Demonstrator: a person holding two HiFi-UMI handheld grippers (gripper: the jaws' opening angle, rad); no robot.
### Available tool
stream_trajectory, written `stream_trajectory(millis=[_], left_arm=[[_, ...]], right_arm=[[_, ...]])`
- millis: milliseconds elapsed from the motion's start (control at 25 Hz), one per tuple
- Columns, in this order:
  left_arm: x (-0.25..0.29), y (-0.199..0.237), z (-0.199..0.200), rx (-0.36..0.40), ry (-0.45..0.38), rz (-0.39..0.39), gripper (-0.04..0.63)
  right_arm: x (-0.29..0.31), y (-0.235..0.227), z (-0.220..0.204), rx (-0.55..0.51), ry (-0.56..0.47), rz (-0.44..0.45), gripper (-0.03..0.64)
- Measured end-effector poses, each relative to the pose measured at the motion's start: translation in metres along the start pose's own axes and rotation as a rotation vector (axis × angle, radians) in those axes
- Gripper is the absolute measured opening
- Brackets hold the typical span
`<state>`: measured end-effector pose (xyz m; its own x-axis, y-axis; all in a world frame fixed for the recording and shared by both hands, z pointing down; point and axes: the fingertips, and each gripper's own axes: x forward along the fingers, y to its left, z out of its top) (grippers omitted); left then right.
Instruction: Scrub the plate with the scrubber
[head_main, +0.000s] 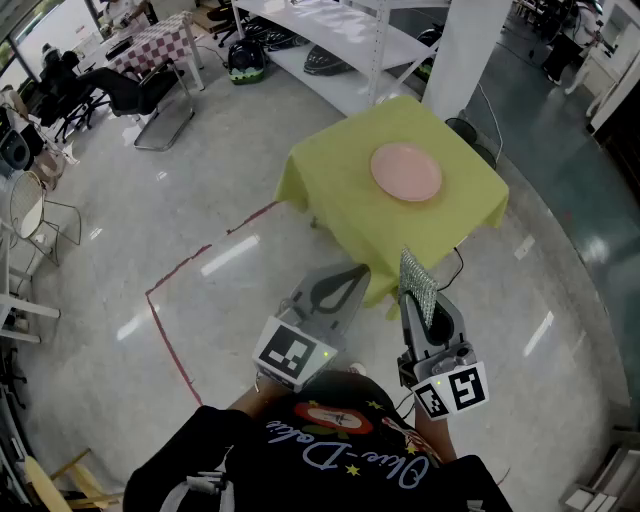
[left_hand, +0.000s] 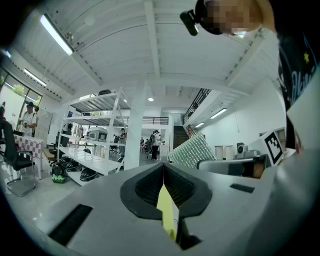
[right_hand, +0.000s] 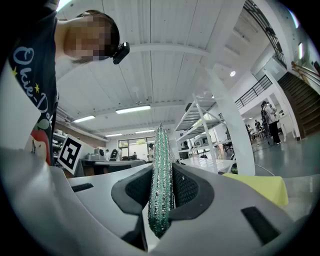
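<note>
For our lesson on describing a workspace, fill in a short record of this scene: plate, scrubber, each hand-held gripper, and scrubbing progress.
Plate: pink, lying on the yellow-clothed table
Scrubber: clamped in the right hand-held gripper, short of the table
Left hand-held gripper: jaws together, nothing held
Progress: scrubber not yet on the plate

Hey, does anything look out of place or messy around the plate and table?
Nothing stands out. The plate lies flat on the table, nothing spilled, and the scrubber sits clamped in the right gripper, away from the plate.
</note>
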<state>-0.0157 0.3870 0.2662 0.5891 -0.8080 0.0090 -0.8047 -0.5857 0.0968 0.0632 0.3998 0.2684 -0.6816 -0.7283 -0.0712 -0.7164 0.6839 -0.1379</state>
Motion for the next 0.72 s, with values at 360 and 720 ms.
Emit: stream_trajectory(millis=[360, 720], left_arm=[[-0.002, 0.002, -0.003, -0.008, -0.001, -0.001, 0.003], [0.005, -0.008, 0.000, 0.016, 0.002, 0.007, 0.003]], right_arm=[[-0.002, -0.002, -0.002, 0.026, -0.014, -0.003, 0.063], [-0.017, -0.028, 0.011, 0.024, -0.040, -0.039, 0.063]])
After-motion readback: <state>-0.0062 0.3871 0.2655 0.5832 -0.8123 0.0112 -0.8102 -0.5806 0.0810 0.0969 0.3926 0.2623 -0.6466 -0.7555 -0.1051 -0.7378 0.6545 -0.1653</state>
